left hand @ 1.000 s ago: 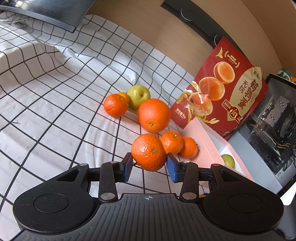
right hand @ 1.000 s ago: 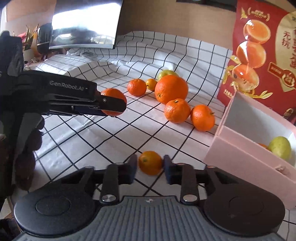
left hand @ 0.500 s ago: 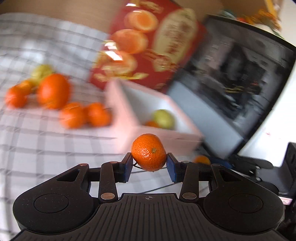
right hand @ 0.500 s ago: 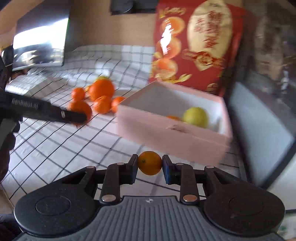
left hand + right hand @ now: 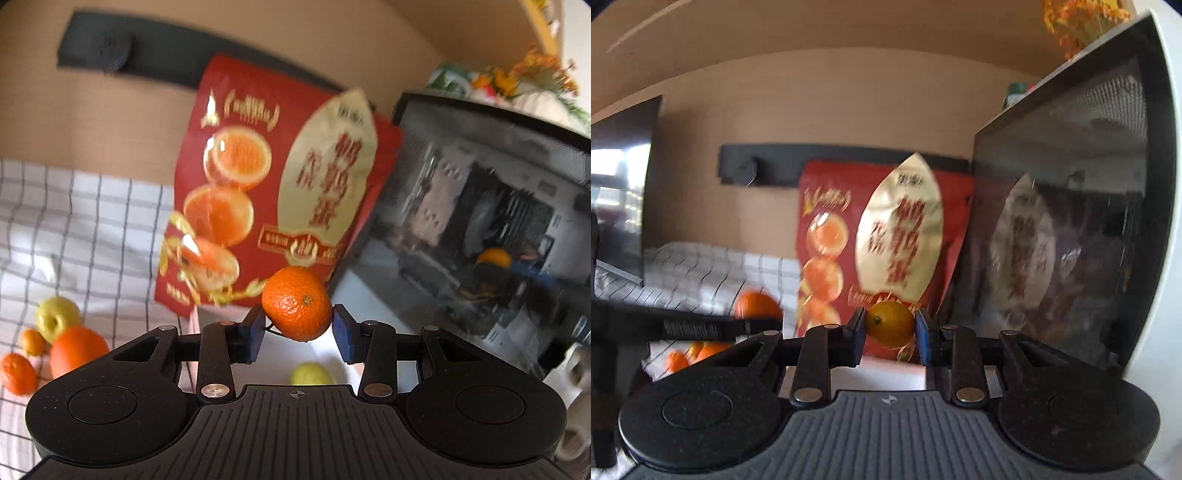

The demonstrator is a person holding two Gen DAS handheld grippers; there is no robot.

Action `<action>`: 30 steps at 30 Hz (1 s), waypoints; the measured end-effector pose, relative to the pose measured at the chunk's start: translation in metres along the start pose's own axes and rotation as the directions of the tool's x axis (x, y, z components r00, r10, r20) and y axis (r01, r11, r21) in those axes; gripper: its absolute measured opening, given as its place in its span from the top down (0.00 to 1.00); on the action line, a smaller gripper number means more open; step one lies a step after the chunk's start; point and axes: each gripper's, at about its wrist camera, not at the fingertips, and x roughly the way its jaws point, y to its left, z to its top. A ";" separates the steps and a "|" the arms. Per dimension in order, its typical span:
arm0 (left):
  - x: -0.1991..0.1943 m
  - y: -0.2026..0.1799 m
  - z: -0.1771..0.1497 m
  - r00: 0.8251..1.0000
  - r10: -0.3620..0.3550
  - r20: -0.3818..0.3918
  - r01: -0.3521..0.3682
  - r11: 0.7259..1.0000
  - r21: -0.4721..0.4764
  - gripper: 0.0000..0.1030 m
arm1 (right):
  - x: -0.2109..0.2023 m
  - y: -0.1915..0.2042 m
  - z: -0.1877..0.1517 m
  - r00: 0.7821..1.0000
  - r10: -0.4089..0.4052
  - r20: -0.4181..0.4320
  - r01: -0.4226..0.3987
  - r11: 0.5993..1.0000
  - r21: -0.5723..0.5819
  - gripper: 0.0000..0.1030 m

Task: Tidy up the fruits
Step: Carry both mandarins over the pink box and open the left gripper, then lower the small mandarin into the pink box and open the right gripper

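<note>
My left gripper [image 5: 297, 328] is shut on a mandarin [image 5: 297, 303] and holds it above the pink box [image 5: 273, 354], where a green fruit [image 5: 312, 373] lies. My right gripper [image 5: 889, 331] is shut on a small orange kumquat [image 5: 890, 323], held above the box's white edge [image 5: 857, 376]. The left gripper's arm [image 5: 683, 326] with its mandarin [image 5: 755, 304] shows at the left of the right wrist view. Loose fruit stays on the checked cloth: a big orange [image 5: 79, 350], a mandarin [image 5: 16, 373], a green apple [image 5: 57, 319] and a small kumquat [image 5: 32, 341].
A red snack bag [image 5: 280, 192] stands upright behind the box against the wooden wall. A glass-sided computer case [image 5: 480, 240] stands right of the box. A monitor [image 5: 617, 199] is at the far left. The checked cloth [image 5: 74, 229] covers the table.
Both grippers have lifted their fruit from the cloth and swung right, over the pink box. The views now tilt up toward the red bag and the computer case.
</note>
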 end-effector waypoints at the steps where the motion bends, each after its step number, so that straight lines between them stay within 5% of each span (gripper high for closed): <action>1: 0.008 0.001 -0.001 1.000 0.000 -0.025 0.000 1.000 0.001 0.57 | 0.005 0.000 0.006 1.000 -0.006 -0.003 0.006 1.000 0.007 0.73; 8: 0.070 0.005 -0.023 0.975 0.079 -0.208 -0.063 0.995 0.081 0.57 | 0.040 0.007 0.015 0.998 0.012 -0.067 -0.010 1.000 0.030 0.73; 14: 0.095 0.007 -0.048 0.952 0.119 -0.280 -0.074 0.983 0.167 0.56 | 0.059 0.010 0.002 0.990 0.033 -0.135 -0.024 0.997 0.069 0.73; 24: 0.058 0.034 -0.030 0.994 0.000 -0.108 0.003 0.999 0.031 0.56 | 0.064 0.003 -0.017 0.982 0.046 -0.185 -0.030 0.995 0.091 0.73; 30: 0.001 0.096 -0.038 0.996 0.077 0.046 -0.075 0.996 -0.057 0.56 | 0.081 0.006 -0.030 0.965 0.120 -0.232 -0.086 0.985 0.149 0.73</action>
